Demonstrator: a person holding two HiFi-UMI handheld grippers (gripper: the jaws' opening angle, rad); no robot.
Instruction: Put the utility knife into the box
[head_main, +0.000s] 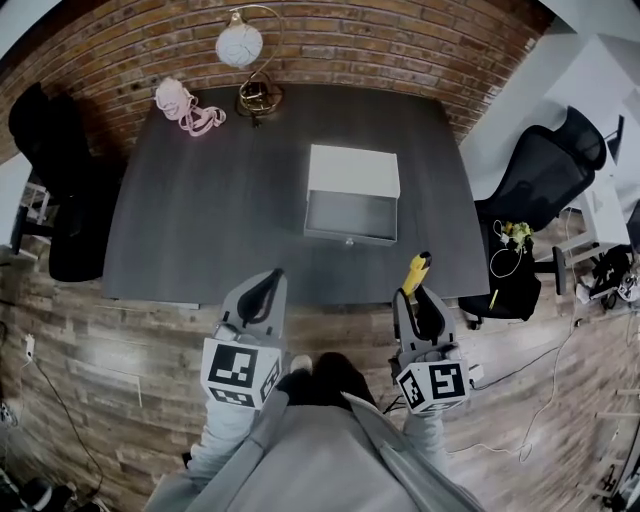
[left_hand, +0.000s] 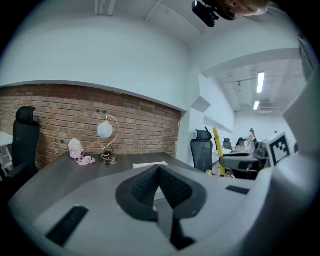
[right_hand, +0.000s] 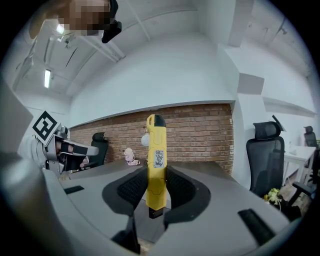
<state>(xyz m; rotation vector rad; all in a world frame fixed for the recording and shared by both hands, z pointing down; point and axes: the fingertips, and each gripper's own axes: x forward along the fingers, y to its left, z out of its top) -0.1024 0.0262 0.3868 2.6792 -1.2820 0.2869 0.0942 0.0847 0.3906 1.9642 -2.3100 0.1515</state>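
With the utility knife (head_main: 415, 272) clamped in the right gripper (head_main: 422, 296) and the left gripper (head_main: 268, 292) closed on nothing, the next move was likely carrying it over the open box (head_main: 351, 236).

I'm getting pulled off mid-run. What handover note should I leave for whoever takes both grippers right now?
Right gripper: shut on the utility knife, which stands upright between its jaws.
Left gripper: shut, empty.
Box: open and empty on the table, ahead of the right gripper.
Done: knife is in the grip.
Left: carry it over the box, lower it in, release.
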